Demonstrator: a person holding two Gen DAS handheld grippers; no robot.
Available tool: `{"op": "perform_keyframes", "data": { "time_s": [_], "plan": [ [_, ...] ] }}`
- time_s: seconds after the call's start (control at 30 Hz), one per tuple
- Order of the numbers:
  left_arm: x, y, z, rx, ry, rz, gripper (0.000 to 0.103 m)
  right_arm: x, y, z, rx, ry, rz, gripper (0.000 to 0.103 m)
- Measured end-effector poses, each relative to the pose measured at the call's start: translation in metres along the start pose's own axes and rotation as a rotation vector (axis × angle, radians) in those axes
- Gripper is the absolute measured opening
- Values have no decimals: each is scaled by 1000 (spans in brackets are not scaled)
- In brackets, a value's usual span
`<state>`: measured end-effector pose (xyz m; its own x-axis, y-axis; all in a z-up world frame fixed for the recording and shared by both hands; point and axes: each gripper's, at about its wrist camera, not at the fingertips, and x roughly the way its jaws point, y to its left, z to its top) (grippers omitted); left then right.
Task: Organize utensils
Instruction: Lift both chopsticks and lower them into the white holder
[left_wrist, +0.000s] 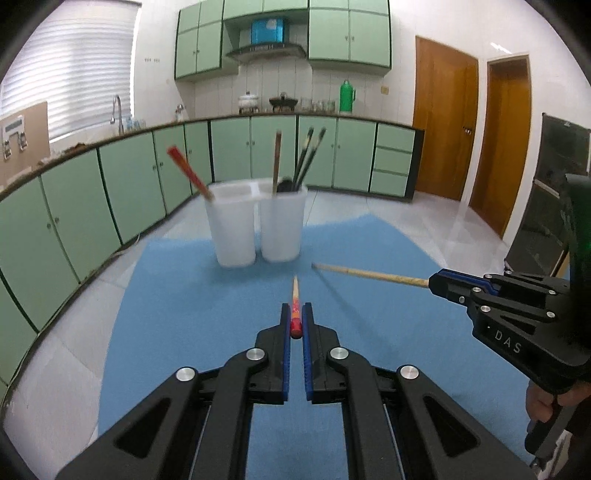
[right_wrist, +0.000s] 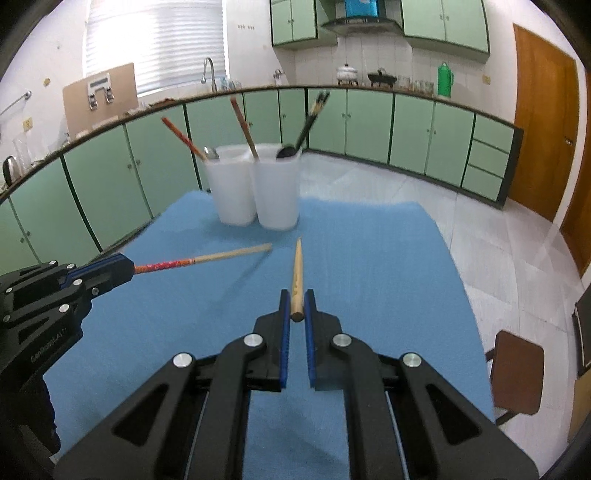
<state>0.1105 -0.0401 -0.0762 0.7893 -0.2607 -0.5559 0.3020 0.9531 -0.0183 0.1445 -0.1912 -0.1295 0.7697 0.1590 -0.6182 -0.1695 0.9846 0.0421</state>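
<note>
My left gripper is shut on a red-handled chopstick that points forward above the blue mat; the same chopstick shows in the right wrist view. My right gripper is shut on a plain wooden chopstick, also seen in the left wrist view. A white two-compartment utensil holder stands ahead on the mat and holds a red chopstick, a brown chopstick, dark green chopsticks and a dark spoon.
A blue mat covers the table. Green kitchen cabinets curve behind and to the left. A brown stool stands right of the table. Wooden doors are at the far right.
</note>
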Motion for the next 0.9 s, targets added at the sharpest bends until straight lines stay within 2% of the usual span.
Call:
{"op": "perform_keyframes", "data": {
  "time_s": [0.47,0.7,0.9],
  "plan": [
    [-21,6,59,26,-108,-26,6,-32,-9,77,-10,-84,95,6],
    [-24,7,80,46,-134,-45,6,-37,-7,110,-45,-70,143,6],
    [-25,8,95,54,-154,-55,6,-40,-7,133,-81,-76,146,6]
  ]
}}
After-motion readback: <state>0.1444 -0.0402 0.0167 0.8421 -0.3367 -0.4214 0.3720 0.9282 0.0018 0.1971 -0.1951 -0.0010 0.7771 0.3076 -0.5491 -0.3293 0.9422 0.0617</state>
